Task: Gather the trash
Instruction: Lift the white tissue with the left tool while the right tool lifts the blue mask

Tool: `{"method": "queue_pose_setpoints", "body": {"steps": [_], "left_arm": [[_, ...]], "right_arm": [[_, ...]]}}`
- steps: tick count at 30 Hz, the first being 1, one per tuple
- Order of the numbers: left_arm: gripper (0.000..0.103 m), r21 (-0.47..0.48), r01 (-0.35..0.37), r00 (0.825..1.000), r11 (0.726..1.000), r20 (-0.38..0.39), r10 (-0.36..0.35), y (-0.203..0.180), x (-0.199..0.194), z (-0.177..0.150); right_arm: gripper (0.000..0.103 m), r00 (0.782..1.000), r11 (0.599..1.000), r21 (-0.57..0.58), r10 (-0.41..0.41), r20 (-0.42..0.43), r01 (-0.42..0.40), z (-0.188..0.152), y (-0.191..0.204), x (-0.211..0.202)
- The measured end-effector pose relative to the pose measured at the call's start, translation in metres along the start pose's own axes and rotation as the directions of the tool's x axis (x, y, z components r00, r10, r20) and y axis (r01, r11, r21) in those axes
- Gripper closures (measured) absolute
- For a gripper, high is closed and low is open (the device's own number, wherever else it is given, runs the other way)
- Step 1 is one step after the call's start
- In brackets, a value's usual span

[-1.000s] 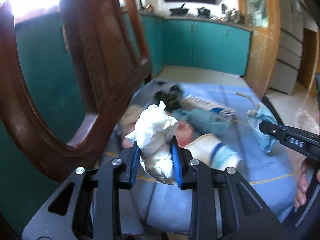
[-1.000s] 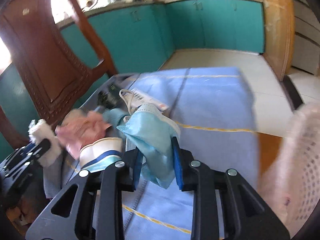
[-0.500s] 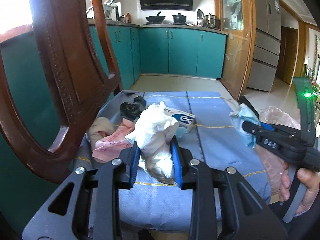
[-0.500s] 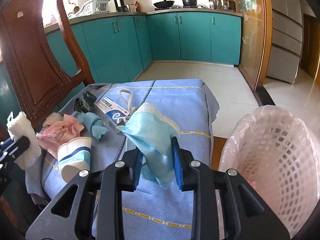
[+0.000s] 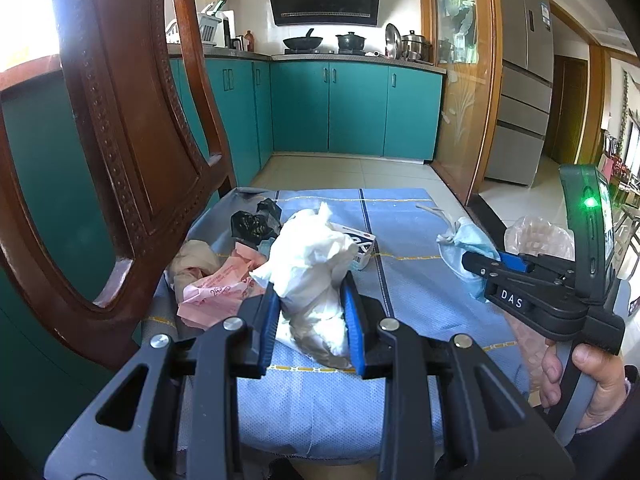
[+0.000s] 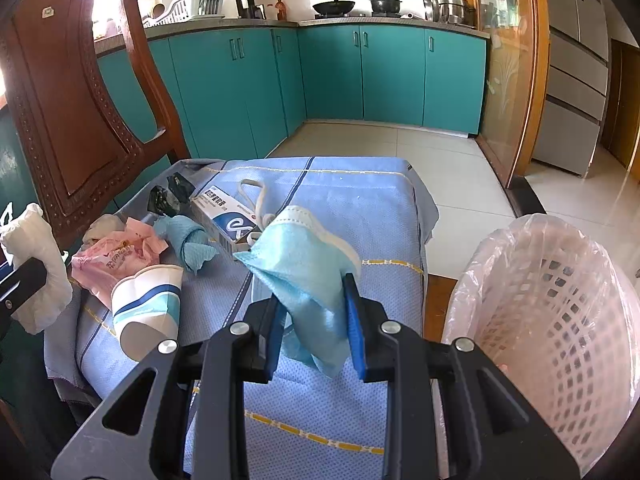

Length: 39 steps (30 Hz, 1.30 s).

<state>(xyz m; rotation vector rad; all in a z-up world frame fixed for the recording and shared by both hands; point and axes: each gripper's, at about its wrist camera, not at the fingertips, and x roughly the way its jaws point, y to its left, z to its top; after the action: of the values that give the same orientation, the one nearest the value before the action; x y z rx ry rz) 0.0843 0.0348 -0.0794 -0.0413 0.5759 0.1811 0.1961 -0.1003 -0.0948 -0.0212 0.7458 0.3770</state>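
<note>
My left gripper (image 5: 311, 306) is shut on a crumpled white tissue (image 5: 312, 264), held above the blue cloth (image 5: 404, 292) on the chair seat. My right gripper (image 6: 314, 300) is shut on a light blue face mask (image 6: 308, 268) above the same cloth; it also shows in the left wrist view (image 5: 460, 246). A white lattice trash basket (image 6: 552, 312) lined with a clear bag stands to the right of the seat. On the cloth lie a pink wrapper (image 6: 116, 256), a paper cup (image 6: 146, 308), a teal rag (image 6: 188, 242), a medicine box (image 6: 224, 216) and black plastic (image 6: 166, 196).
A carved wooden chair back (image 5: 120, 152) rises at the left, close to my left gripper. Teal kitchen cabinets (image 6: 360, 76) and tiled floor (image 6: 440, 160) lie beyond. A hand (image 5: 592, 380) holds the right gripper's handle.
Both grippers have lifted and pulled back from the pile with their pieces held. The right gripper has moved toward the basket, which has come into its view.
</note>
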Motion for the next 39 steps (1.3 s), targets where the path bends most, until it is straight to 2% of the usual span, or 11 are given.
{"method": "queue_pose_setpoints", "body": {"steps": [39], "left_arm": [[0.073,0.013,-0.004,1.000,1.000,0.000,0.004,-0.0021,-0.0024,-0.0029]], "right_arm": [[0.075,1.000,1.000,-0.006,-0.001,0.026,0.001,-0.0031,0.0000,-0.0092]]}}
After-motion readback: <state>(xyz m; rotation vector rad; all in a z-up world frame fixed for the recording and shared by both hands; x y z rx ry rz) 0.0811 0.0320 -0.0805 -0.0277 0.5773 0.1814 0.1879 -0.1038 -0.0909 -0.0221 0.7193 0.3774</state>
